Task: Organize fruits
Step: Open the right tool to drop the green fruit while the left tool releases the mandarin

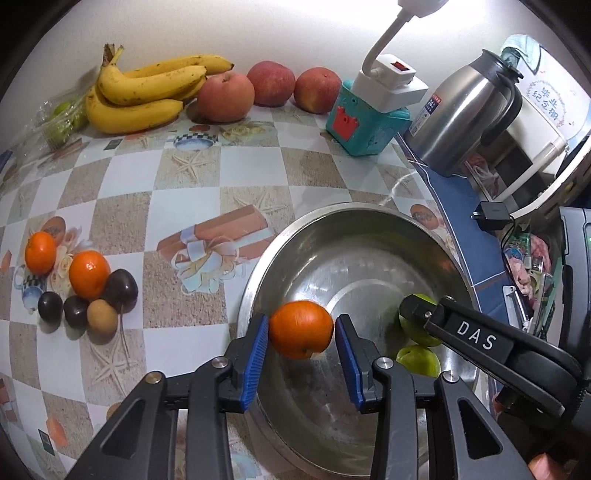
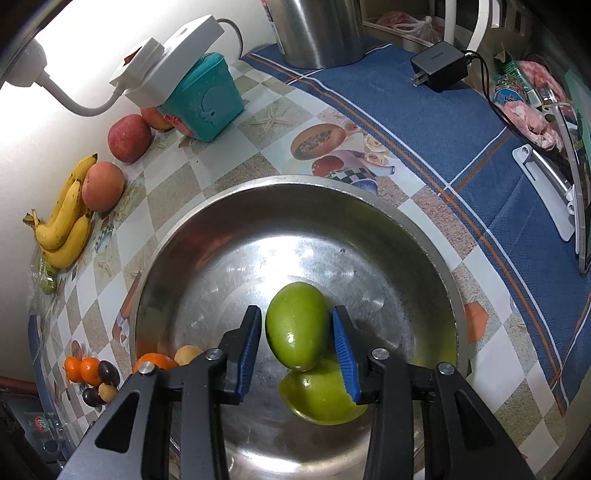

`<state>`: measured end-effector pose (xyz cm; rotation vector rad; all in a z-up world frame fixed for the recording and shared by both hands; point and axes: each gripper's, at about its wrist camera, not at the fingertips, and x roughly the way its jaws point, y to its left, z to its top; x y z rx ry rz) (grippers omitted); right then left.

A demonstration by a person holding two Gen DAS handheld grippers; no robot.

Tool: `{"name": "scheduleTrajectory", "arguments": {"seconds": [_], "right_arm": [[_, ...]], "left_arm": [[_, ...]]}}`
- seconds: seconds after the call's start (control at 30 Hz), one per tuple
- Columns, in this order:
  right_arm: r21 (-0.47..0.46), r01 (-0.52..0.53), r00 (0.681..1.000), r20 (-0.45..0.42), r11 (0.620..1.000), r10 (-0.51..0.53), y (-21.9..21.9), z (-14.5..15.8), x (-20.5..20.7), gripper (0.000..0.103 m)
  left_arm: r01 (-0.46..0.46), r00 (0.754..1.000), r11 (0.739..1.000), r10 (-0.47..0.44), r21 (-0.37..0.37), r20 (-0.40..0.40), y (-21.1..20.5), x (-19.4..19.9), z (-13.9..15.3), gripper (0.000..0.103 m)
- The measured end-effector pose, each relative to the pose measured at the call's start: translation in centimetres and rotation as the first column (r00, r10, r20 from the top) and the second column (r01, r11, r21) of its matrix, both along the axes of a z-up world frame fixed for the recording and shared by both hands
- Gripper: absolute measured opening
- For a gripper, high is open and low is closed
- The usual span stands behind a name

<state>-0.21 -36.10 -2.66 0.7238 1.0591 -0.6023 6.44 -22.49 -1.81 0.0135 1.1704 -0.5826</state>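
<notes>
A plain white wall point(image 1: 295, 33) backs the surface point(image 1: 122, 206), which wears a checked oilcloth printed with starfish and gift boxes. A blue striped cloth point(image 2: 424, 122) covers its right side. A white gooseneck lamp point(image 1: 391, 70) stands on a teal box point(image 1: 365, 125) by the wall, its glare bright on the wall behind.

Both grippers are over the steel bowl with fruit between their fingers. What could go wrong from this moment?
1. The left gripper has the orange over the steel bowl with a small gap at its right pad; it may drop and roll.
2. The right gripper brackets a green fruit just above another green fruit; released, it could knock that one.
3. Both grippers crowd one bowl and could collide.
</notes>
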Motion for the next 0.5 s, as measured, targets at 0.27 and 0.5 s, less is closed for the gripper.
{"name": "scheduleTrajectory", "arguments": {"seconds": [0.27, 0.5], "right_arm": [[-0.021, -0.007, 1.000, -0.003, 1.000, 0.007, 0.0, 0.7, 0.0, 0.059], [-0.054, -0.012, 1.000, 0.005, 0.998, 0.013, 0.2, 2.3, -0.2, 0.068]], "left_arm": [[0.012, 1.000, 1.000, -0.012, -0.006, 0.009, -0.2, -0.3, 1.0, 0.063], [-0.015, 1.000, 1.000, 0.016, -0.025, 0.019, 0.8, 0.2, 2.4, 0.075]]}}
